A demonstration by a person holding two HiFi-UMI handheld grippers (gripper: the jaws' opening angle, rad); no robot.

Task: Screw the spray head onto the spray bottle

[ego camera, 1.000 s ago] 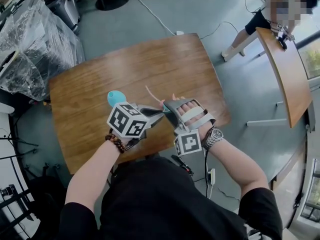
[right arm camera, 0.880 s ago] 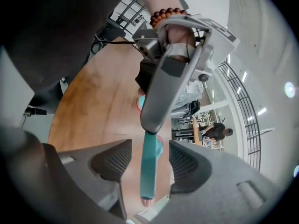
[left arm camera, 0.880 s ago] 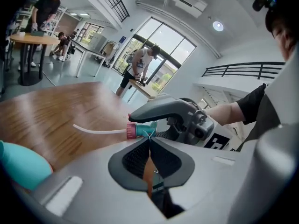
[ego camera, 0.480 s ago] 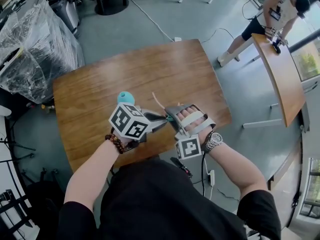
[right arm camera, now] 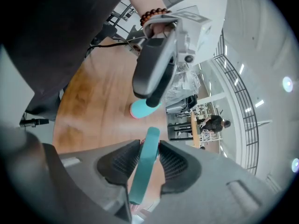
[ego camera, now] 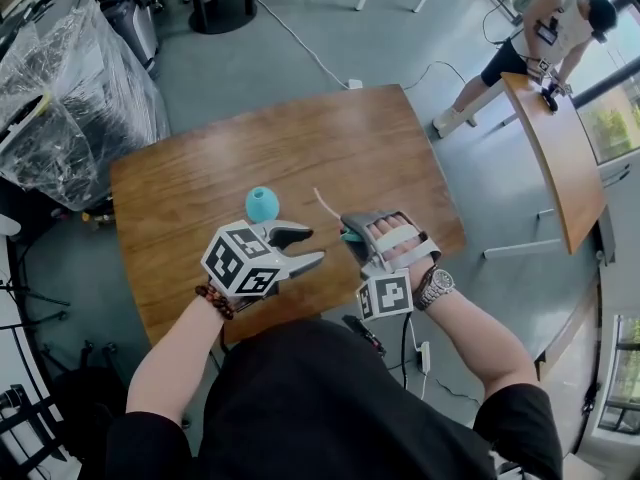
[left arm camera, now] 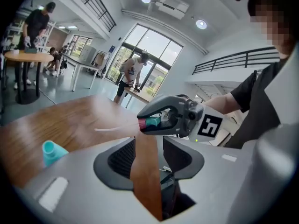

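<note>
A small teal spray bottle point(ego camera: 262, 204) stands upright on the brown wooden table point(ego camera: 190, 168), without its head. My right gripper point(ego camera: 348, 233) is shut on the teal spray head point(right arm camera: 145, 164); its thin white tube point(ego camera: 325, 205) sticks out toward the bottle. The head hangs above the table, right of the bottle and apart from it. My left gripper point(ego camera: 316, 244) hovers just in front of the bottle, and its jaws are opening. Only table shows between its pads point(left arm camera: 124, 155). In the left gripper view the bottle point(left arm camera: 52, 151) sits low on the left.
Plastic-wrapped equipment point(ego camera: 70, 88) stands on the floor left of the table. A second wooden table point(ego camera: 560, 158) with a person point(ego camera: 540, 28) at it is at the right. A cable and plug point(ego camera: 420, 353) lie on the floor by my right arm.
My left gripper has opened and drawn back from the right one. The right gripper has closed tighter on the spray head. The bottle now stands apart from both.
</note>
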